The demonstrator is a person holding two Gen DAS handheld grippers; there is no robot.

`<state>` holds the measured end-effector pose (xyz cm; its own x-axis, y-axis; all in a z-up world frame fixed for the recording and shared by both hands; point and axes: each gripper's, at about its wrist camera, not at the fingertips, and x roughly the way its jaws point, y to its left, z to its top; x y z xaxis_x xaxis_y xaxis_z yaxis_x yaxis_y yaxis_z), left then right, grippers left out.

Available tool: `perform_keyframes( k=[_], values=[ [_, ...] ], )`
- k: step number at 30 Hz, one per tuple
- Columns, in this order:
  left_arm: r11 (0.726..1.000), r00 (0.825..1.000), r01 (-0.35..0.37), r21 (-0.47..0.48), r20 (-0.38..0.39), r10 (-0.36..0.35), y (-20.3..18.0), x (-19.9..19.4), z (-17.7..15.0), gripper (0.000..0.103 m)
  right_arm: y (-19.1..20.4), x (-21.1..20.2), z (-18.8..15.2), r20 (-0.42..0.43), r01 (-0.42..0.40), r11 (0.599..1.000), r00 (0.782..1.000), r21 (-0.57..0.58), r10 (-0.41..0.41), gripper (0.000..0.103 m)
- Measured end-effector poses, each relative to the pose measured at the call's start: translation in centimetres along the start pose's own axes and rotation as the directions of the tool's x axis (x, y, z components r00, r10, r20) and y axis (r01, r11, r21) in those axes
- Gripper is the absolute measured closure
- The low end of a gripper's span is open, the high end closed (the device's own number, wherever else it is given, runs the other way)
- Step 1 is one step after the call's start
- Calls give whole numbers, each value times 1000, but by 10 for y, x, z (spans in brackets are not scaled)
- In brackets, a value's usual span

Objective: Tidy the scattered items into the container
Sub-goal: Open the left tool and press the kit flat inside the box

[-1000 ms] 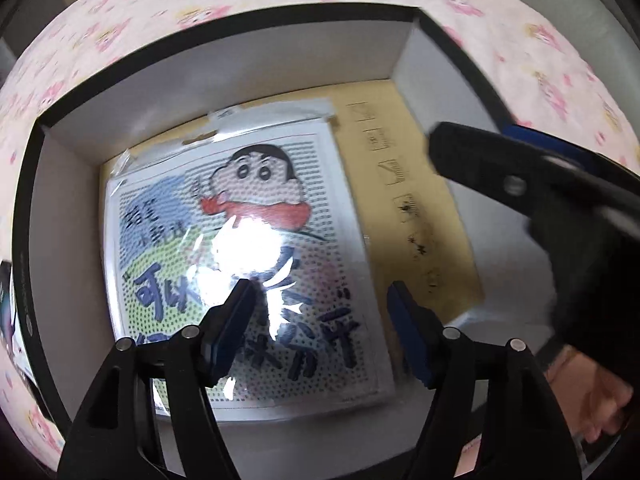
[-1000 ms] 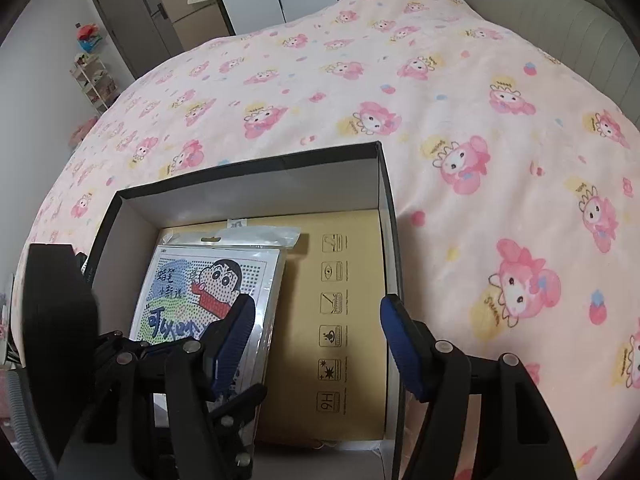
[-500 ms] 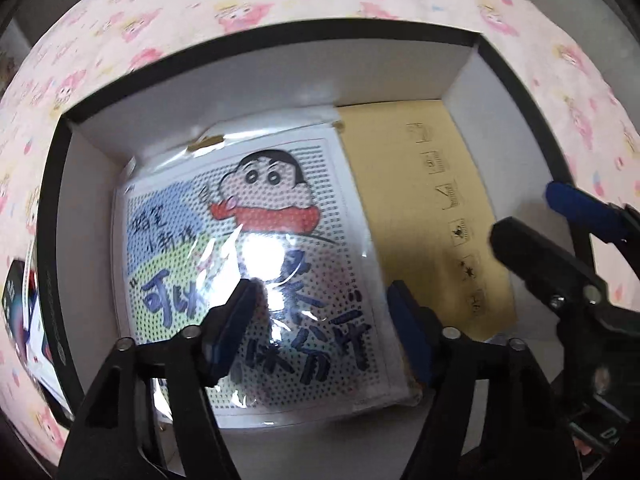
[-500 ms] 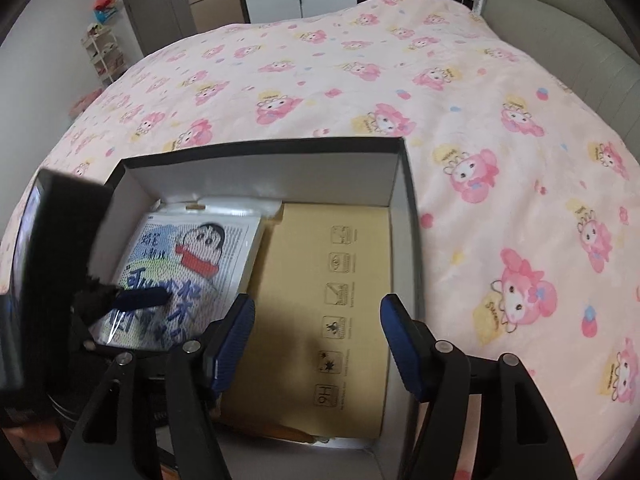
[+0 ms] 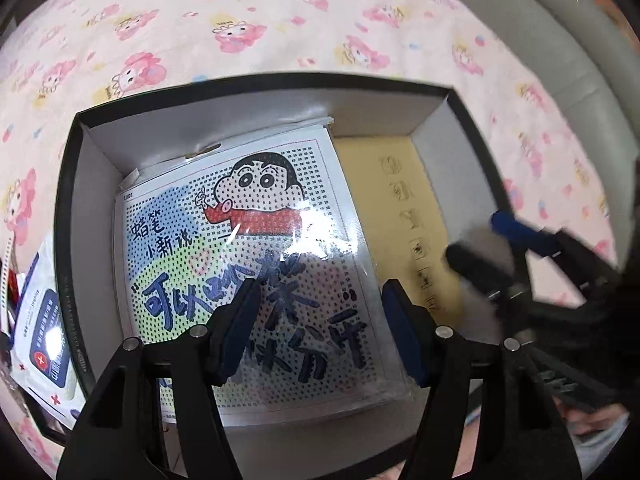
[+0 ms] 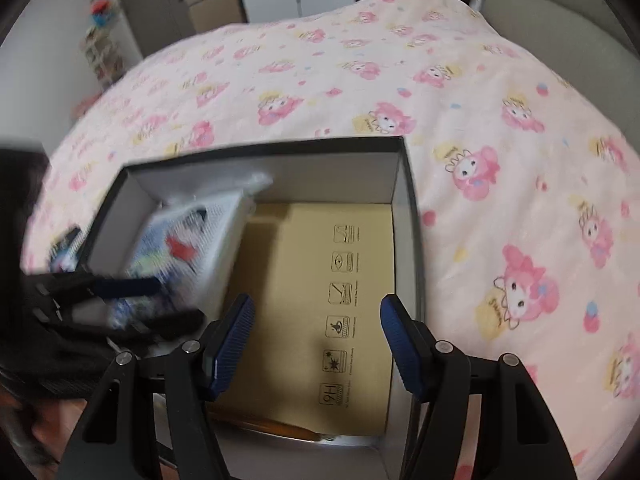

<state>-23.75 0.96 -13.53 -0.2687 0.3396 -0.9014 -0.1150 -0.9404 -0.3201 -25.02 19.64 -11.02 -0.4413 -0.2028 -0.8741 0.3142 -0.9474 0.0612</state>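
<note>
A black-rimmed open box [image 5: 68, 216] [image 6: 412, 208] sits on the pink bed. Inside lie a clear bag with a cartoon dotted picture [image 5: 256, 248] [image 6: 188, 240] on the left and a tan flat package with printed icons [image 5: 404, 208] [image 6: 320, 288] on the right. My left gripper [image 5: 320, 324] is open and empty above the near end of the picture bag. My right gripper [image 6: 316, 340] is open and empty above the tan package; it also shows blurred in the left wrist view [image 5: 492, 240]. The left gripper shows blurred in the right wrist view [image 6: 156, 300].
A white and blue wipes pack [image 5: 44, 328] lies outside the box by its left wall. The pink cartoon bedspread [image 6: 400, 80] surrounds the box. A grey padded headboard [image 6: 560, 24] is at the right; cupboards and shelves stand beyond the bed.
Both grippers have pulled back and up from the box, staying open. More of the bedspread beyond the box shows in the left wrist view. The picture bag stays in the box.
</note>
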Motion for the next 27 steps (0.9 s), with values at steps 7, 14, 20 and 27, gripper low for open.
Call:
perform_keyframes(
  k=[7, 14, 20, 27],
  values=[
    [999, 999, -26, 23, 38, 25, -15, -8, 10, 42, 38, 16, -14, -88, -90, 988, 993, -126, 79, 42],
    [1000, 993, 12, 1, 119, -12, -2, -30, 3, 42, 32, 2, -6, -9, -182, 982, 983, -56, 181, 42],
    [997, 985, 58, -45, 167, -50, 12, -43, -4, 44, 42, -16, -2, 55, -301, 950, 950, -87, 306, 42],
    [996, 990, 10, -88, 139, 3, 18, -34, -8, 49, 38, -4, -3, 43, -182, 981, 982, -66, 185, 41]
  ],
)
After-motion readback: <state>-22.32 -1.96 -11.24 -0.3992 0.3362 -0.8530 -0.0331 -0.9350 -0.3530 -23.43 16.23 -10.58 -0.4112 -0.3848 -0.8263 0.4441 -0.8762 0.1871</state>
